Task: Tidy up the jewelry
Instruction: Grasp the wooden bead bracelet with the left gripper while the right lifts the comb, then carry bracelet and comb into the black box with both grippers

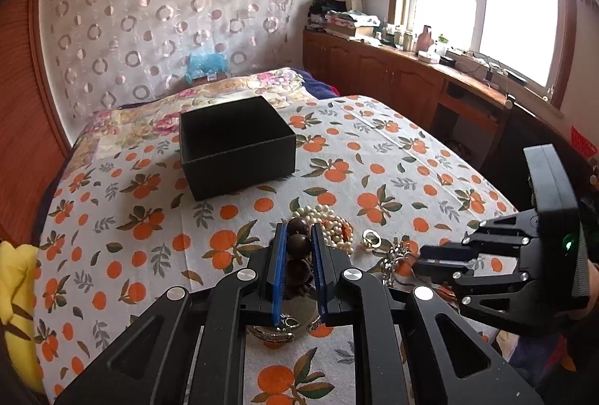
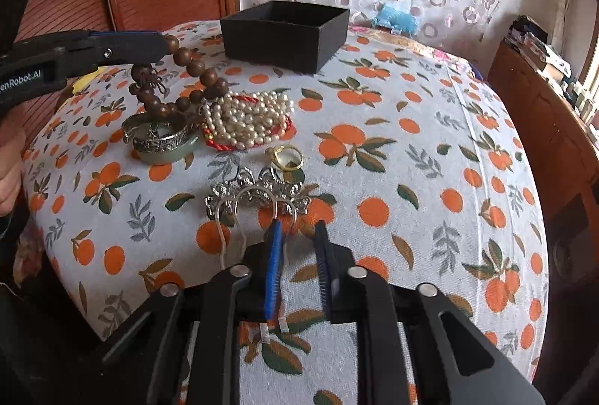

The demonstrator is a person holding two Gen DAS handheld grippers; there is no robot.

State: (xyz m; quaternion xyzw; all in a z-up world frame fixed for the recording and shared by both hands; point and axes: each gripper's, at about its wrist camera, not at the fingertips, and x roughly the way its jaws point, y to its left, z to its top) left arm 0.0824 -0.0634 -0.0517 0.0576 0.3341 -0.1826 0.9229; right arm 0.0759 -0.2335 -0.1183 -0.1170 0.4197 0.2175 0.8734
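Left tongs (image 1: 299, 247) around bead bracelet (image 2: 183, 68)

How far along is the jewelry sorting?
Nothing looks boxed: what shows of the black box is empty. In hand: the left gripper holds the wooden bead bracelet, partly lifted. Left on the cloth: pearls, bangles, gold ring, silver chain.

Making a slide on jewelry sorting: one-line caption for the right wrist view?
Left gripper lifts wooden bead bracelet toward black box; right gripper reaches silver rings.
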